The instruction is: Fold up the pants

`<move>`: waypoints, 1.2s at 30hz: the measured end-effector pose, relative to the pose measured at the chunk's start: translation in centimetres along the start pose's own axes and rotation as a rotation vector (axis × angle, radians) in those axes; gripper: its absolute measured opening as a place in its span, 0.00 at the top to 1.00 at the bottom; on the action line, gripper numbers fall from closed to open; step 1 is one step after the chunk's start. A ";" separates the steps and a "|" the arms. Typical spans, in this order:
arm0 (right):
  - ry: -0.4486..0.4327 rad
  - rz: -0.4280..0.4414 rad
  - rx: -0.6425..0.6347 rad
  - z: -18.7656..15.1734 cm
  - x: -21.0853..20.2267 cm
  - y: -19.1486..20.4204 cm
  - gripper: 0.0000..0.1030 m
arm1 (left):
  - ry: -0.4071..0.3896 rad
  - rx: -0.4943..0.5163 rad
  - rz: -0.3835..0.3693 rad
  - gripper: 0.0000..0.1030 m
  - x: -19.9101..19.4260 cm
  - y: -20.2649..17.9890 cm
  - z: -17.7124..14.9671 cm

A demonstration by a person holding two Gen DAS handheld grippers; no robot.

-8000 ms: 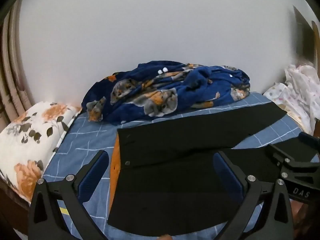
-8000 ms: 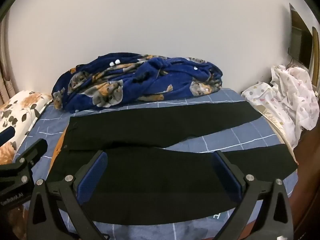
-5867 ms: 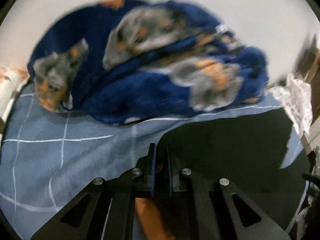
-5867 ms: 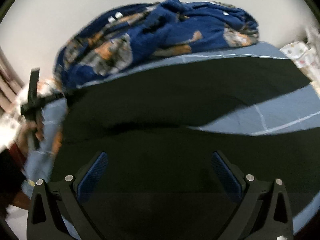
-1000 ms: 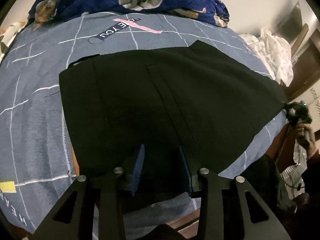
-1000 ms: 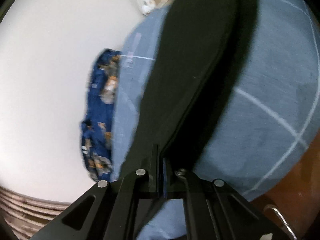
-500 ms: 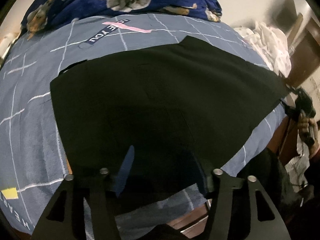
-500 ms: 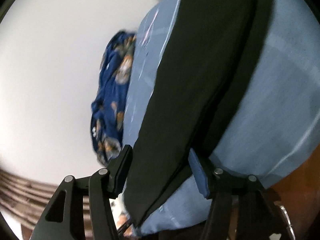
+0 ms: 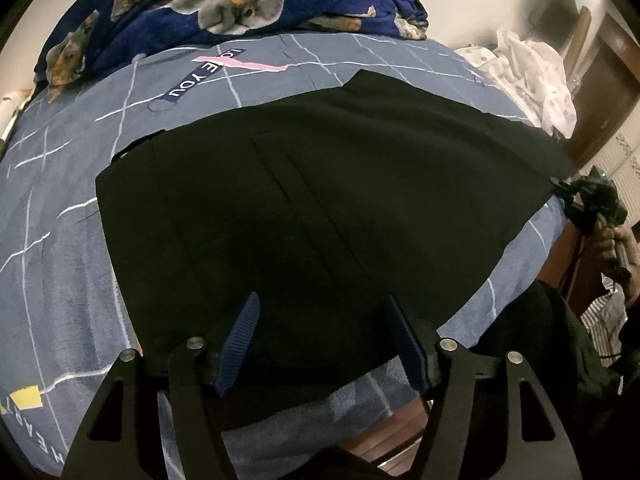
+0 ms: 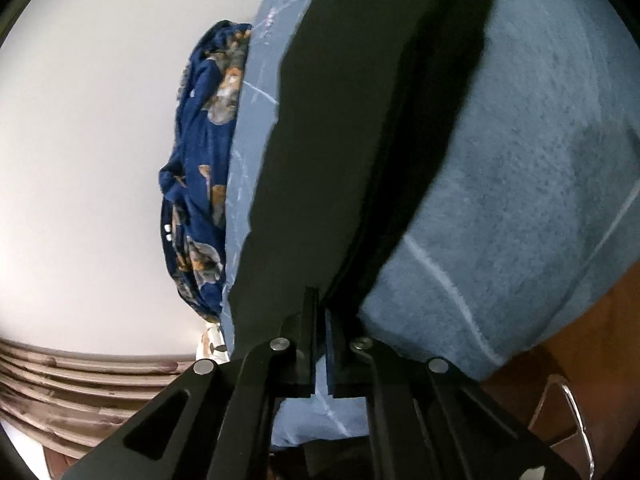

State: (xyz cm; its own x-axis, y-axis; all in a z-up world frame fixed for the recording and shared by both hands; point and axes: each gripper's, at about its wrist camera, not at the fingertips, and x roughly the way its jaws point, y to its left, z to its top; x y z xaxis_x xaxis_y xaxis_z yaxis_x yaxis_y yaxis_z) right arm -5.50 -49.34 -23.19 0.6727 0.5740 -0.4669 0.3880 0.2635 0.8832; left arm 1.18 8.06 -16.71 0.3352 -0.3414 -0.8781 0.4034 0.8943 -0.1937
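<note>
Left claw (image 9: 320, 336) hangs over the near edge of the black pants (image 9: 320, 200), its jaws opening with cloth below them but nothing pinched. Right claw (image 10: 321, 312) is clamped tight on the hem end of the pants. They lie flat on the blue checked bed (image 9: 52, 264), with a navy cat-print blanket (image 9: 224, 4) bunched beyond them.

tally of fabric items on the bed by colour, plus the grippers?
Black: 1, pants
Navy, animal print: 1, blanket
White, dotted: 1, cloth heap
Grippers: 2, left gripper opening over the pants, right gripper shut on the pants' end
Total: 5
</note>
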 end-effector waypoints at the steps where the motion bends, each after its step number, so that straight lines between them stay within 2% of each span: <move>1: -0.003 0.008 0.004 0.1 0.2 0.0 0.97 | 0.001 -0.002 -0.001 0.35 0.0 0.0 0.0; 3: -0.004 -0.010 -0.013 0.1 -0.1 0.2 0.96 | 0.002 -0.001 0.000 0.35 -0.1 -0.1 0.0; 6: 0.015 0.015 0.000 0.0 0.1 0.7 0.87 | 0.000 -0.007 -0.006 0.34 -0.1 0.0 0.1; 7: 0.023 0.040 -0.009 -0.3 0.1 1.2 0.77 | 0.000 -0.012 -0.012 0.34 -0.1 0.0 0.1; 8: 0.027 0.048 -0.025 -0.6 0.2 1.8 0.61 | -0.001 -0.015 -0.014 0.33 -0.1 0.0 0.1; 10: 0.051 0.056 -0.051 -1.3 0.9 2.9 0.55 | -0.001 -0.017 -0.014 0.32 0.0 -0.1 0.1; 12: 0.093 0.090 -0.044 -2.2 2.3 3.6 0.55 | -0.002 -0.013 -0.011 0.32 0.0 -0.1 0.2; 15: 0.120 0.060 -0.078 -3.1 4.0 4.1 0.56 | -0.006 -0.011 -0.011 0.32 0.0 -0.1 0.0; 16: 0.122 0.052 -0.083 -3.4 4.5 4.3 0.67 | -0.008 -0.012 -0.012 0.32 0.1 0.0 -0.1; 17: 0.131 0.040 -0.090 -3.7 5.0 4.4 0.91 | -0.008 -0.013 -0.012 0.32 0.1 0.0 -0.1; 18: 0.153 0.015 -0.095 -3.9 5.5 4.4 0.93 | -0.009 -0.014 -0.014 0.32 0.1 0.0 -0.1; 25: 0.150 -0.011 -0.063 -4.8 4.7 3.0 0.97 | -0.008 -0.018 -0.028 0.32 -0.1 0.4 -0.2; 28: 0.158 0.023 -0.015 -4.1 4.9 1.6 0.99 | -0.003 -0.003 -0.017 0.31 0.0 0.2 -0.2; 33: 0.167 0.041 -0.016 -3.8 4.3 1.7 0.94 | -0.006 0.007 -0.008 0.31 -0.1 0.0 -0.3; 36: 0.122 0.043 -0.049 -3.5 2.7 1.8 0.85 | -0.004 0.002 -0.009 0.29 0.0 -0.1 -0.3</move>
State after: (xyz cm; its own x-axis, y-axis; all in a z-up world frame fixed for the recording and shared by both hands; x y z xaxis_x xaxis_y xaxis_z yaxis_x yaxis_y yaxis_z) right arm -5.23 -44.64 -22.71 0.6052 0.6747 -0.4225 0.3278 0.2724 0.9046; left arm 0.91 8.10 -16.83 0.3346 -0.3506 -0.8747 0.4085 0.8905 -0.2006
